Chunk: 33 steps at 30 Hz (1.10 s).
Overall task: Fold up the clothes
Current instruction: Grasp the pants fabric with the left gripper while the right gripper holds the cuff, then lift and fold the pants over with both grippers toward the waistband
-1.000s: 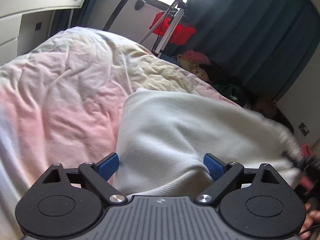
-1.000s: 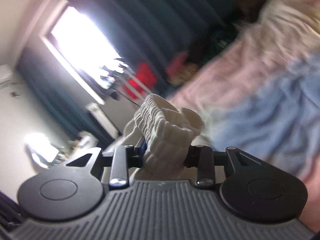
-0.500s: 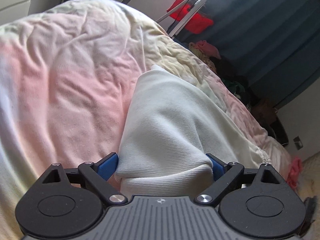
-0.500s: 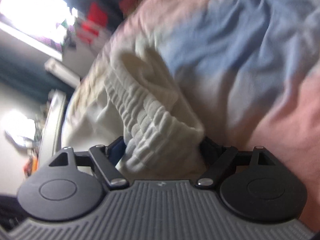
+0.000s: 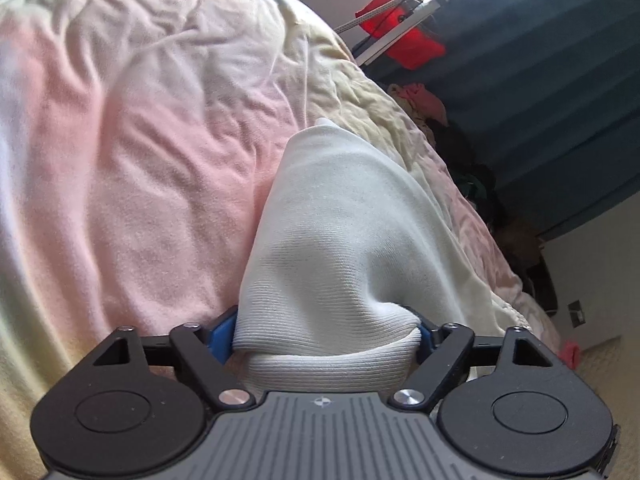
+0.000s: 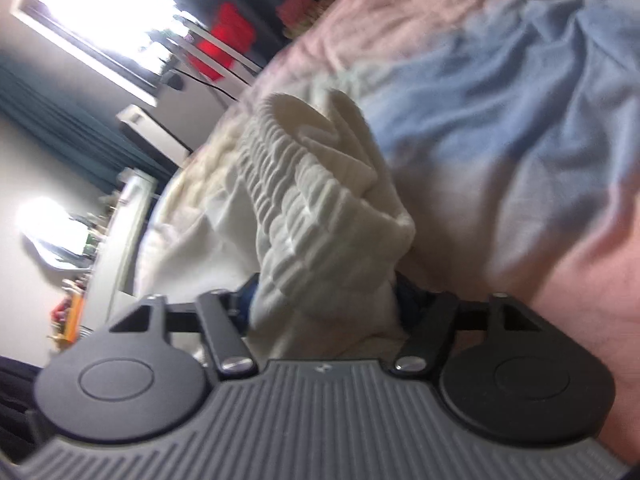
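Note:
A white knit garment (image 5: 340,240) lies on the bed, its smooth folded end bunched between the blue pads of my left gripper (image 5: 324,332), which is shut on it. In the right wrist view the garment's ribbed waistband (image 6: 320,200) is bunched between the pads of my right gripper (image 6: 324,300), also shut on it, low over the bed. The fingertips of both grippers are hidden by cloth.
The bed is covered by a crumpled pastel pink, yellow and blue duvet (image 5: 140,140). Beyond the bed's far edge stand a drying rack with a red item (image 5: 404,44), a pile of clothes (image 5: 420,100) and dark teal curtains (image 5: 540,100). A white shelf (image 6: 120,232) is at the left.
Both grippers have come down toward the bed with the garment. The left one has closed in on the folded end. The right view has swung from the window down to the duvet.

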Each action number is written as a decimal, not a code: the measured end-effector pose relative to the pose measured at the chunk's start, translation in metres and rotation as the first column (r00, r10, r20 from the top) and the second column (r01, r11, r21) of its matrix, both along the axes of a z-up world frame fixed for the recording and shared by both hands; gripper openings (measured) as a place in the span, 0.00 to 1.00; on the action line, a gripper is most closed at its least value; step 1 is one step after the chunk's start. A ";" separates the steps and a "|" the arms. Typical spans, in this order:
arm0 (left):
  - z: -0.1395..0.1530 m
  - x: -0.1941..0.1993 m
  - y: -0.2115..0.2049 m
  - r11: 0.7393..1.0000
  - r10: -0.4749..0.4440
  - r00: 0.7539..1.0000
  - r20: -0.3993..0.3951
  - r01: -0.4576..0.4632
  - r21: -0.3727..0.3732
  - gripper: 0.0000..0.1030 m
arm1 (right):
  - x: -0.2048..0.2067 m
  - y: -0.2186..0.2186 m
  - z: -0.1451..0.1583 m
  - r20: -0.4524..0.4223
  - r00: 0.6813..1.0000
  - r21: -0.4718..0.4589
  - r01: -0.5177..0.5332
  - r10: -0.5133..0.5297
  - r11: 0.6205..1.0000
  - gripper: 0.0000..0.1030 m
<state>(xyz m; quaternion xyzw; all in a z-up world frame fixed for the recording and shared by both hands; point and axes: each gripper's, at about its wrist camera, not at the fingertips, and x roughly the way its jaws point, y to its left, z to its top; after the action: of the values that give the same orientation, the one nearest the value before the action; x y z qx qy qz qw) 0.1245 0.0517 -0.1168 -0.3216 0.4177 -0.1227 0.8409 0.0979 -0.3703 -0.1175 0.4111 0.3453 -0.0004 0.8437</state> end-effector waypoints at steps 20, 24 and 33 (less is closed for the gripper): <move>0.123 0.012 -0.182 0.957 -0.239 0.937 0.255 0.272 -0.101 0.35 | -0.092 -0.101 0.150 0.325 0.925 -0.127 0.251 -0.198 0.960 0.36; 0.141 0.056 -0.284 0.944 -0.294 0.908 0.299 0.325 -0.057 0.36 | -0.071 -0.175 0.163 0.333 0.893 -0.115 0.358 -0.303 0.927 0.36; 0.091 0.132 -0.444 0.914 -0.406 0.859 0.313 0.377 0.151 0.37 | -0.011 -0.278 0.093 0.296 0.839 -0.201 0.522 -0.457 0.829 0.37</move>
<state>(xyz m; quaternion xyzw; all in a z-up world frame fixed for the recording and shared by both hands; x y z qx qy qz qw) 0.2569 -0.3924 -0.0253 -0.1683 0.3289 -0.3268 0.8699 0.0869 -0.6480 -0.0242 0.3627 0.1214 -0.2171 0.8981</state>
